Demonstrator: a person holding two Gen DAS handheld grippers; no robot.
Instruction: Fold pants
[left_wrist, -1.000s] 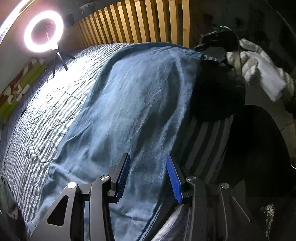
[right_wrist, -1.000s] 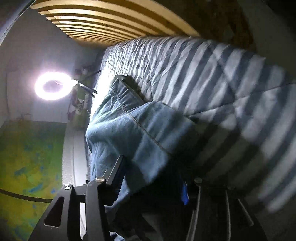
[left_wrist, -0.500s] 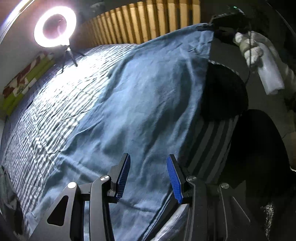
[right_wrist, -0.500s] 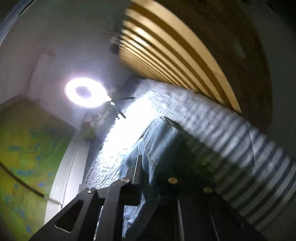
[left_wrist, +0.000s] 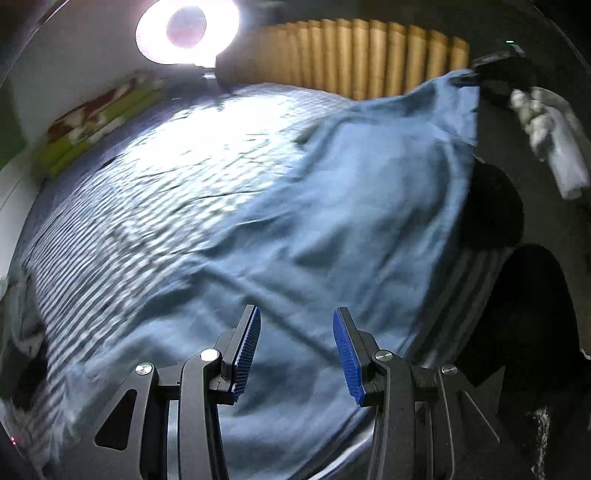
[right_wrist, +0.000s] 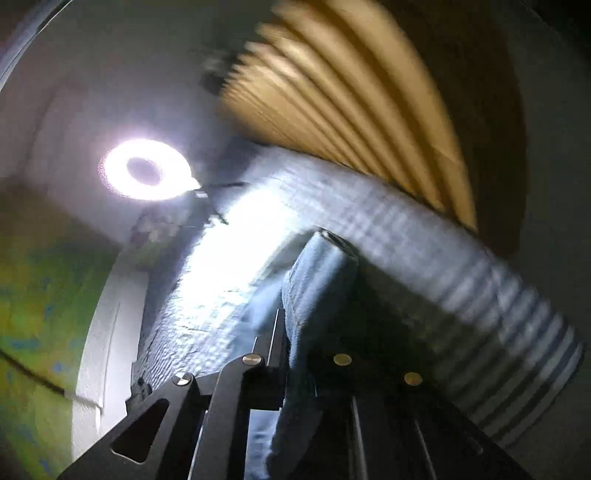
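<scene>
Blue denim pants lie spread over the striped bed cover. My left gripper hovers over their near part, blue pads apart with nothing between them. At the far right my right gripper holds a corner of the pants up off the bed, so the cloth slopes up to it. In the right wrist view the right gripper is shut on a fold of the pants, which hangs down through the fingers; the right-hand finger is lost in shadow.
A bright ring light stands on a tripod at the bed's far left. A wooden slatted headboard runs along the back. A person's white knitted sleeve reaches in behind the right gripper. Below the raised corner lies a dark round shape.
My right gripper closed on the edge of the pants and rose with it, tilting upward. My left gripper slid across the pants and rolled, still open.
</scene>
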